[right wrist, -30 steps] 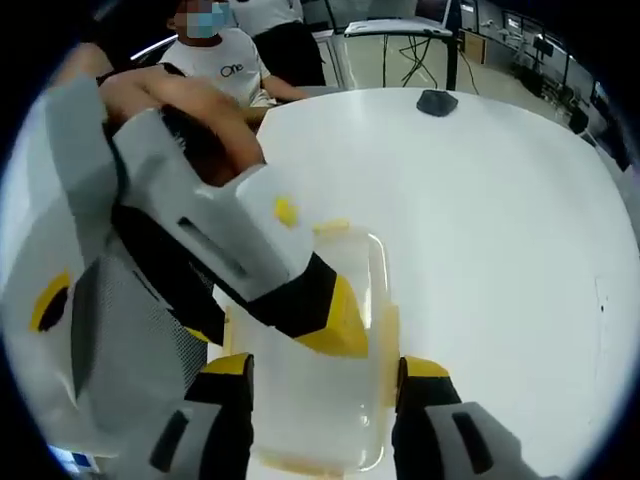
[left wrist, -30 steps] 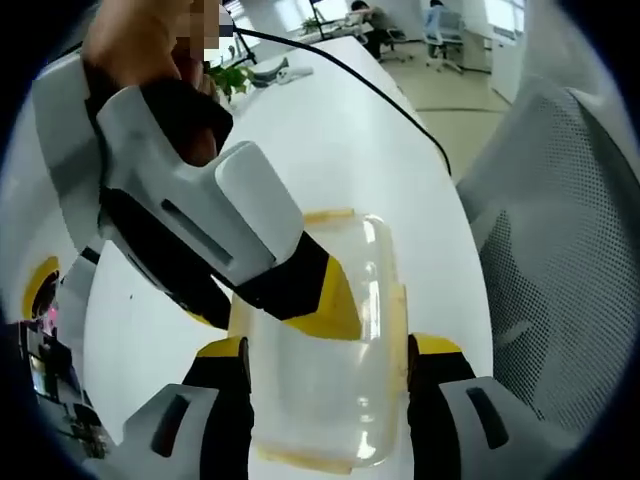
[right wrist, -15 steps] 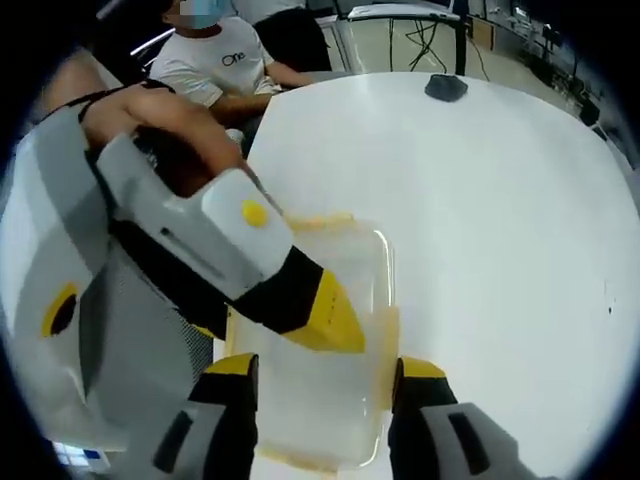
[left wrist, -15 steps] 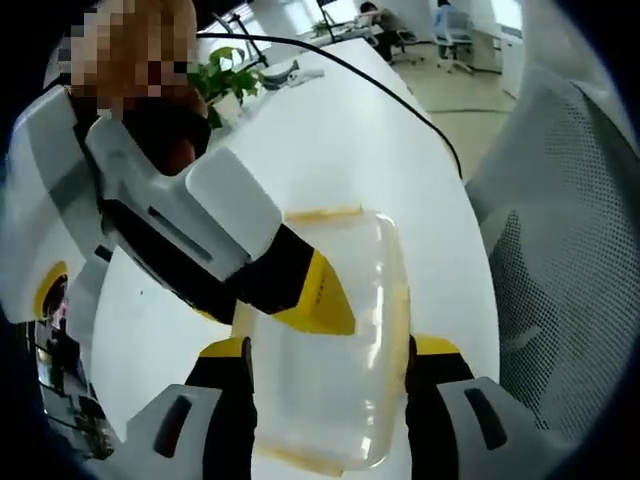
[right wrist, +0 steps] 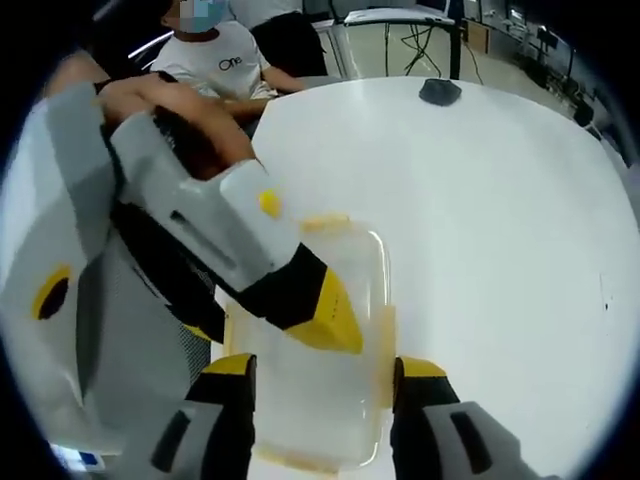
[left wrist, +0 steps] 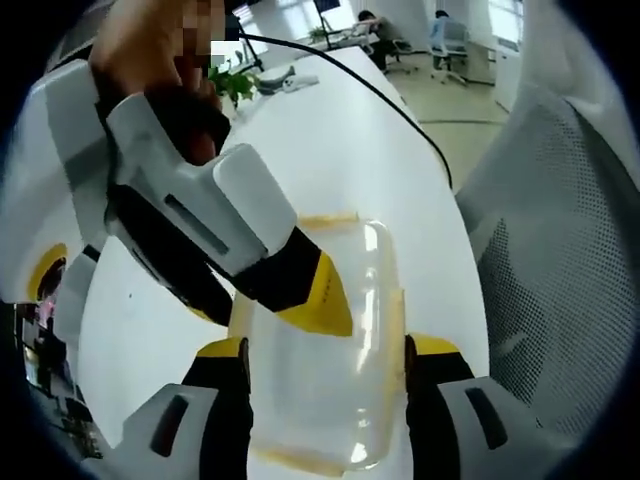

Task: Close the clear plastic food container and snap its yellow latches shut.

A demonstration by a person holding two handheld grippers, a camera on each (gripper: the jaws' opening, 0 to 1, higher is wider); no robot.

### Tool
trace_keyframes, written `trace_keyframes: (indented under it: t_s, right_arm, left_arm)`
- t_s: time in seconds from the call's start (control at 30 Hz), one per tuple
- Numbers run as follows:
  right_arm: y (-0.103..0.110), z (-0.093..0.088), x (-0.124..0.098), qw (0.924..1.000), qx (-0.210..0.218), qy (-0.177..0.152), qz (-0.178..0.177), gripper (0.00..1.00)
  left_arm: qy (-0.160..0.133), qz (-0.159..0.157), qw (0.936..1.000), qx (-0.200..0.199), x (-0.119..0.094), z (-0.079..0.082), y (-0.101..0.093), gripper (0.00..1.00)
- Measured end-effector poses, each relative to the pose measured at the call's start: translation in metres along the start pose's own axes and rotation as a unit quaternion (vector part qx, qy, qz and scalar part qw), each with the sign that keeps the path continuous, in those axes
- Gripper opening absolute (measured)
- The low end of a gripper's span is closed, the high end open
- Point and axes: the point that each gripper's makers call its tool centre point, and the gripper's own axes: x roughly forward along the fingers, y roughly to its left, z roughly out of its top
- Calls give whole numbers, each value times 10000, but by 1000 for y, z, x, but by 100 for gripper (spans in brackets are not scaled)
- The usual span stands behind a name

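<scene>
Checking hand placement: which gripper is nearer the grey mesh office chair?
Left. The left gripper straddles the clear plastic food container on the grey mesh office chair side; the right gripper straddles it from the white table side.

Clear container (left wrist: 330,370) (yellow latches (left wrist: 328,217)), white table (right wrist: 480,200).

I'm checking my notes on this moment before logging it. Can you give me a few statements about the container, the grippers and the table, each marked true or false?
1. The clear container sits between the left gripper jaws. True.
2. The container stands on a dark wooden table. False: the table is white.
3. The right gripper reaches in over the container with a yellow-tipped jaw. True.
4. The container's edge trim is blue. False: the latches are yellow.
5. A potted plant stands at the table's far end. True.
</scene>
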Motion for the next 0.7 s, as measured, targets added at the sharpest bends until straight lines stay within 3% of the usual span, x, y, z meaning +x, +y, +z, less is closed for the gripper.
trace_keyframes:
  t_s: [0.07, 0.13, 0.23, 0.3, 0.47, 0.6, 0.63, 0.7]
  right_arm:
    - [0, 0, -1, 9999, 35, -108, -83, 53]
    - [-1, 1, -2, 9997, 62, -203, -153, 52]
    - [1, 4, -9, 9987, -6, -439, -273, 51]
    - [2, 6, -17, 9971, -217, -613, -406, 50]
    - [10, -4, -30, 9949, -179, -788, -611, 60]
    - [16, -12, -31, 9928, -156, -937, -725, 61]
    - [17, -13, -31, 9923, -127, -979, -743, 62]
    - [24, -16, -29, 9924, -45, -996, -718, 64]
  left_arm:
    - [-35, -42, 10000, -62, 0, 1, 0, 61]
    - [-165, -247, 9989, -373, -1, 6, -4, 65]
    - [-27, -252, 9994, -220, -5, 0, 0, 67]
    - [-58, -324, 9987, -392, -10, -1, 3, 67]
    - [-107, -365, 9988, -314, -27, -5, 17, 69]
    - [-151, -576, 9973, -438, -37, -11, 23, 74]
    - [-181, -780, 9956, -483, -40, -12, 18, 73]
    - [-192, -865, 9954, -361, -43, -15, 15, 72]
